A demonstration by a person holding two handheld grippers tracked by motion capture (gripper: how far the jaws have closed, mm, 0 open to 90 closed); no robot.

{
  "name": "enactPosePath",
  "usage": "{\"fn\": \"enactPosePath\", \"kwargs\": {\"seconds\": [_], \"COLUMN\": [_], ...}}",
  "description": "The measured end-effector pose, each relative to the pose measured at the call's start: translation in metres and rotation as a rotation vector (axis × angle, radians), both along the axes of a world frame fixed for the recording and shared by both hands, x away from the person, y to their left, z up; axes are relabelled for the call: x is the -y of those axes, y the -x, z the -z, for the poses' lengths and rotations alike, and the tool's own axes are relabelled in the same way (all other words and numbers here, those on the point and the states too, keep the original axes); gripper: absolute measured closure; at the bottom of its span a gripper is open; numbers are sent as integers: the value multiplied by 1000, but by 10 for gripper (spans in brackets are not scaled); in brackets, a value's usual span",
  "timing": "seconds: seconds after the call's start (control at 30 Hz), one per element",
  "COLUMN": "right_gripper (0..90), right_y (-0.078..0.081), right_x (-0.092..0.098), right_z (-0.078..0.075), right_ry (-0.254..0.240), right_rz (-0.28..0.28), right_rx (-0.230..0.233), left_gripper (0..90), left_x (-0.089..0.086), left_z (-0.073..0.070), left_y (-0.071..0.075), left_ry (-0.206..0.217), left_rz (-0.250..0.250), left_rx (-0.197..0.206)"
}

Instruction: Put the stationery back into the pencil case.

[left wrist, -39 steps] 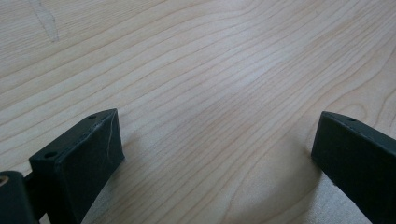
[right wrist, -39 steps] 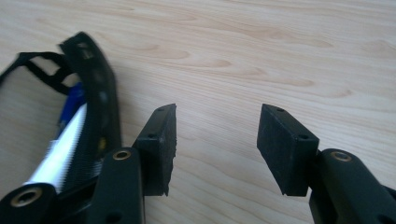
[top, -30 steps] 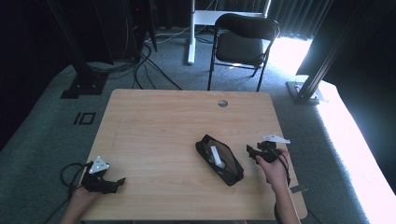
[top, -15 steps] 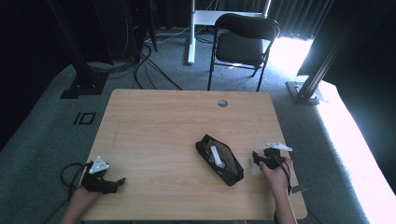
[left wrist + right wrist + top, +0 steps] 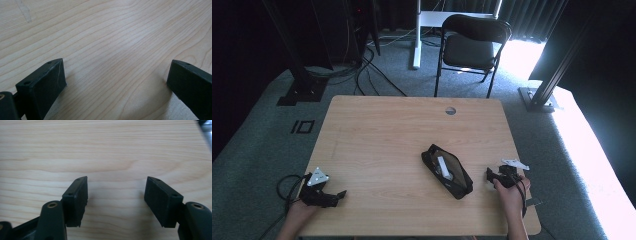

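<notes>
- Right now a black pouch (image 5: 447, 171) lies on the table (image 5: 382, 135), a bit right of the middle.
- The pouch is open, and something white (image 5: 443, 165) lies inside it.
- The right gripper (image 5: 493, 175) sits low, just right of the pouch, not touching it.
- Its jaws have just been opening. They stand apart, and only bare wood shows between them.
- The left gripper (image 5: 334, 197) rests far left of the pouch, near the table's front edge.
- Its jaws are wide apart too, with nothing between them.
- I think the work is at a pause: the pouch is down, and both grippers are empty.
- I cannot tell if more should go in the pouch.
- The pouch still looks open, so closing it may be what is left.
</notes>
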State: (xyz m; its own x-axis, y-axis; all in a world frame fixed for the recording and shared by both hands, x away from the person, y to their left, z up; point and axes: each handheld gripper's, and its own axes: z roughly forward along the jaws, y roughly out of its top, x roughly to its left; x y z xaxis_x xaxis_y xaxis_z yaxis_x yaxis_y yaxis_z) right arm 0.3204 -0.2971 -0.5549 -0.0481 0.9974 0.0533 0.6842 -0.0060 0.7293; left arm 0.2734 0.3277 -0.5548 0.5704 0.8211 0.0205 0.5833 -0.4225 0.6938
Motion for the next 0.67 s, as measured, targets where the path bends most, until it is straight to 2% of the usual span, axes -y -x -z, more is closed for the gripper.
{"fn": "enactPosePath", "kwargs": {"seconds": [0.03, 0.17, 0.23, 0.27, 0.37, 0.67], "right_gripper": [262, 254, 222, 172, 130, 123], "right_y": [1, 4, 5, 4, 4, 4], "right_x": [2, 1, 0, 0, 0, -1], "right_z": [3, 4, 5, 5, 5, 6], "right_ry": [0, 24, 30, 33, 34, 34], "right_rz": [-2, -19, -29, -29, -40, -44], "right_rx": [22, 26, 23, 16, 8, 6], "left_gripper": [22, 22, 22, 22, 22, 22], "left_x": [0, 0, 0, 0, 0, 0], "left_z": [0, 0, 0, 0, 0, 0], "left_y": [0, 0, 0, 0, 0, 0], "left_ry": [0, 0, 0, 0, -1, -1], "left_rz": [0, 0, 0, 0, 0, 0], "left_rx": [0, 0, 0, 0, -1, -1]}}
